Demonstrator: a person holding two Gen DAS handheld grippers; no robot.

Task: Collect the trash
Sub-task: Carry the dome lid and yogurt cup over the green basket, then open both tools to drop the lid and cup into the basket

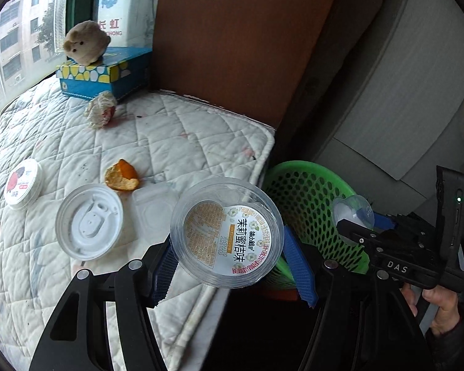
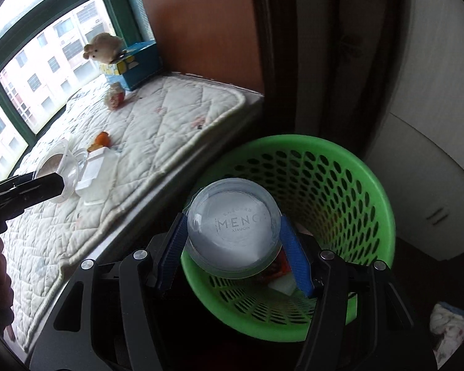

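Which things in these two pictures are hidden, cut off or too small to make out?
- Basket contents, right wrist view: the held cup covers most; only red and white scraps show.
- Small label print on the left cup, left wrist view: too small.
- Basket bottom, left wrist view: hidden behind the right gripper and cup.
- Crumpled wrapper: what is inside is unclear.

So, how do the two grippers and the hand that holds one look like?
Both grippers, left and right, have black linkage arms with silver rivets and blue ribbed pads. The right one's body reads "DAS", with a green light. The hand wears a dark sleeve.
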